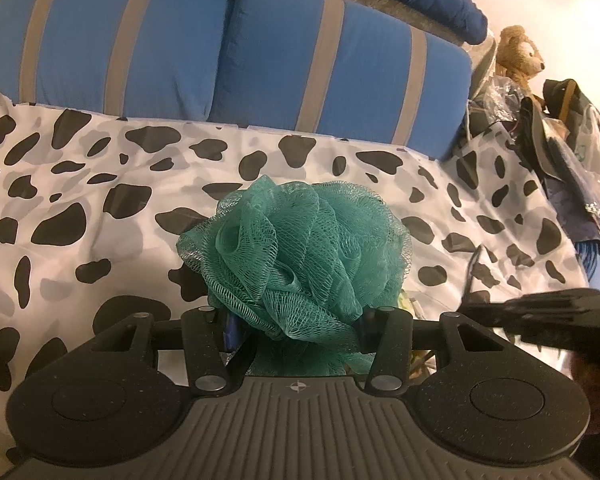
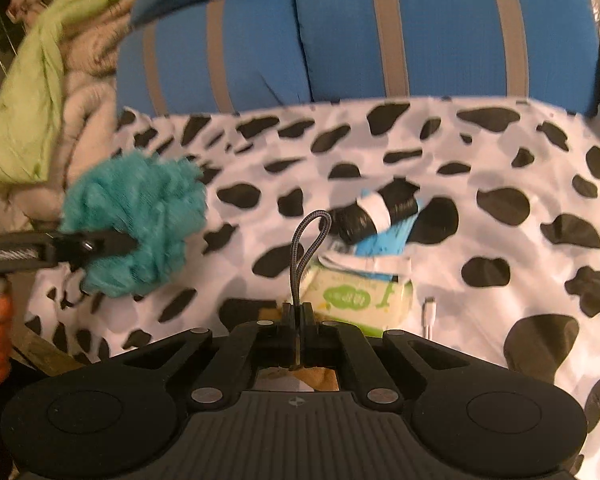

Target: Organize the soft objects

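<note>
**Both grippers loaded over the cow-print cover**

The left gripper (image 1: pixel 296 320) holds a green mesh bath pouf (image 1: pixel 300 256), its jaws partly apart and pressed into the pouf's lower folds. The pouf is roughly round with no clear long axis; its ruffled bulk stands up and forward from the fingers, above the black-and-white spotted bed cover (image 1: pixel 100 184).

The right gripper (image 2: pixel 298 316) is clamped tight on a grey braided cable (image 2: pixel 306 240). The cable rises upright from the jaws as a narrow loop, long axis pointing away from the camera, top bending slightly right.

On the cover beyond lie a green-labelled wipes pack (image 2: pixel 360 296), a black roll with a white band (image 2: pixel 376 212) and a white plug (image 2: pixel 430 312). Two blue striped pillows (image 2: pixel 420 32) lean behind
</note>
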`<state>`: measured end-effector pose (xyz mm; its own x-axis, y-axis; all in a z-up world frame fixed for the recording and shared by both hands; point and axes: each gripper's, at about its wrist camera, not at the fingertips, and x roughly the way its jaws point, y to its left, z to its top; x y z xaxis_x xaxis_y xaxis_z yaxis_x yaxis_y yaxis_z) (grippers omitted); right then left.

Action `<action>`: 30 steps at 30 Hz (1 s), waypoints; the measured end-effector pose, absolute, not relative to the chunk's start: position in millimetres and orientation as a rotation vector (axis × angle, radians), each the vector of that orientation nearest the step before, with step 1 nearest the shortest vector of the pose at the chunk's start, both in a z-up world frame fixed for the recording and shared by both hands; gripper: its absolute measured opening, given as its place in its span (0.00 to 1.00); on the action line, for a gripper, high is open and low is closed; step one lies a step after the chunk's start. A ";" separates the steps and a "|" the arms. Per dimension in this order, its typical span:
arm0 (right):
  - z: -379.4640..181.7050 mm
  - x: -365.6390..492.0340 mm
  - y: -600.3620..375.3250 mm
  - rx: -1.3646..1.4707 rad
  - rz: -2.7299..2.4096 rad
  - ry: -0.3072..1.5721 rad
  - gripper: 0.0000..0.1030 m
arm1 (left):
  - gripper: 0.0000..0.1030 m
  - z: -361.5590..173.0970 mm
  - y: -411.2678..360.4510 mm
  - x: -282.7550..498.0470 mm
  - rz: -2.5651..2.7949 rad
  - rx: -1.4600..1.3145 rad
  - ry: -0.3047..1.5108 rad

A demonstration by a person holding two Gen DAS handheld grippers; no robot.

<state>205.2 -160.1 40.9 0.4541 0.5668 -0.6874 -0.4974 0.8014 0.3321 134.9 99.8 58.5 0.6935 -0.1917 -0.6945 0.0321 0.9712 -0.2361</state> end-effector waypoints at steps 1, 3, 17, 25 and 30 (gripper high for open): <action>44.6 203.1 -163.0 0.092 0.658 0.869 0.04 | 0.47 59.0 99.8 134.5 -0.129 -0.211 0.793; 51.3 199.8 -170.7 0.108 0.658 0.851 0.04 | 0.47 60.7 99.5 133.1 -0.138 -0.207 0.787; 71.0 158.0 -215.7 0.168 0.687 0.846 0.04 | 0.47 58.5 72.3 99.0 -0.175 -0.150 0.780; 65.4 134.2 -217.5 0.145 0.722 0.916 0.04 | 0.47 52.0 59.3 70.0 -0.192 -0.140 0.814; 59.1 125.5 -215.3 0.117 0.731 0.964 0.04 | 0.47 45.4 54.2 55.5 -0.215 -0.156 0.858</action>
